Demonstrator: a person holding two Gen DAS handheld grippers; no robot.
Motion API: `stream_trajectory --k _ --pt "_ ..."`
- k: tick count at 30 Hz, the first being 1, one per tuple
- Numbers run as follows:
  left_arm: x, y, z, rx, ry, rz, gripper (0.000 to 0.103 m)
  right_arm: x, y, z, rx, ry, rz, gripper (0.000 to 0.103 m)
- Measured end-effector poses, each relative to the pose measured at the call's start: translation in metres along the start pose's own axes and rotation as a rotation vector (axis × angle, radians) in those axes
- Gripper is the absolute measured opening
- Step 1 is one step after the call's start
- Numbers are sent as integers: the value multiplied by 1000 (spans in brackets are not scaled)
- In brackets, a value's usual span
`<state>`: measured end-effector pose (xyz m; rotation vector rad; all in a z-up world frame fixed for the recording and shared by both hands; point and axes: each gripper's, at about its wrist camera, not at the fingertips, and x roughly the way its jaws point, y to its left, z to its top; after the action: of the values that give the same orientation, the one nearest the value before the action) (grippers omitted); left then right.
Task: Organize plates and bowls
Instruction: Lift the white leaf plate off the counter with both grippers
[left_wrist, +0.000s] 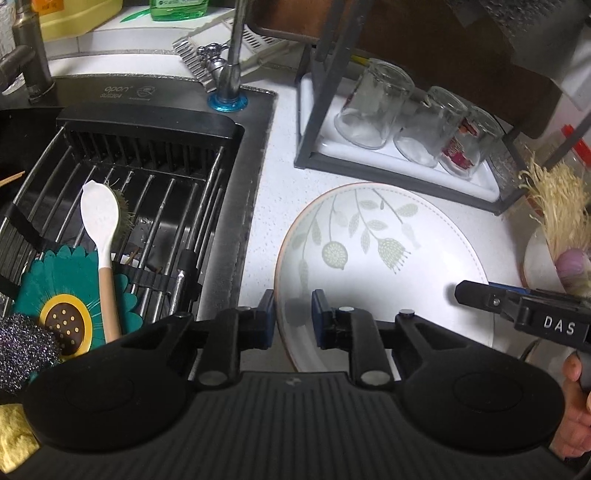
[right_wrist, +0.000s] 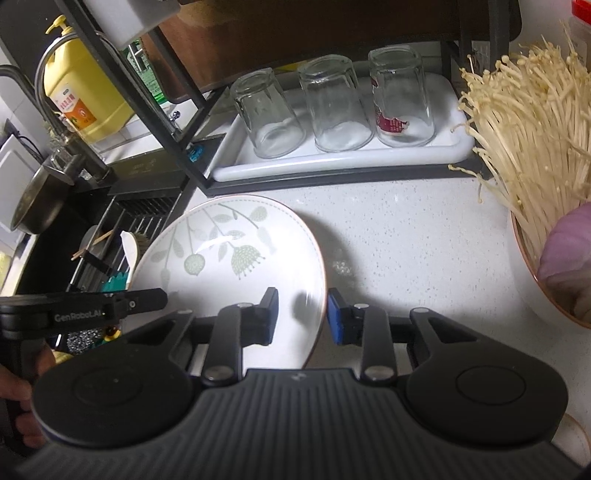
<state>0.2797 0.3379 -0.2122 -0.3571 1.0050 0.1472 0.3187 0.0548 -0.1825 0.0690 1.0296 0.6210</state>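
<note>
Plate (left_wrist: 384, 266) with a leaf pattern lies flat on the white bench (right_wrist: 406, 236), just beside the sink (left_wrist: 236, 206) and in front of the rack tray holding 3 upturned glasses (right_wrist: 332, 110). Both grippers sit on it from opposite sides. The left gripper (left_wrist: 293, 317) straddles the rim nearest the sink, 1 pad outside the edge and 1 over the plate's face; the right gripper (right_wrist: 302, 314) does the same on the far rim, toward the bowl (right_wrist: 532, 273) of enoki mushrooms.

Neither pair of jaws looks fully home. A sliver of gap shows between pads and rim on each side, so I judge them narrowed around the rim but cannot tell whether they pinch it yet.

The step in hand looks like a 2-handed lift of the plate. To do it well, each pad pair should close squarely on the rim, inner pad bedded on the sloping face, before any upward pull. Both sides ought to rise together and level, since a glazed rim slips easily if one end leads. Path matters too: the rack's dark frame (right_wrist: 192, 155) stands close behind, and the bowl sits near on the right, so a straight lift first seems safest.
</note>
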Motion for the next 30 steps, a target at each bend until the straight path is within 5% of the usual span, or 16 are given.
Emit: stream_trajectory --k 17,30 --pt "-77 5 -16 -68 -33 -11 23 -58 33 -14 -62 7 52 32" --pt "-138 -17 -26 -76 -49 -79 23 -135 48 -21 -40 -99 29 32"
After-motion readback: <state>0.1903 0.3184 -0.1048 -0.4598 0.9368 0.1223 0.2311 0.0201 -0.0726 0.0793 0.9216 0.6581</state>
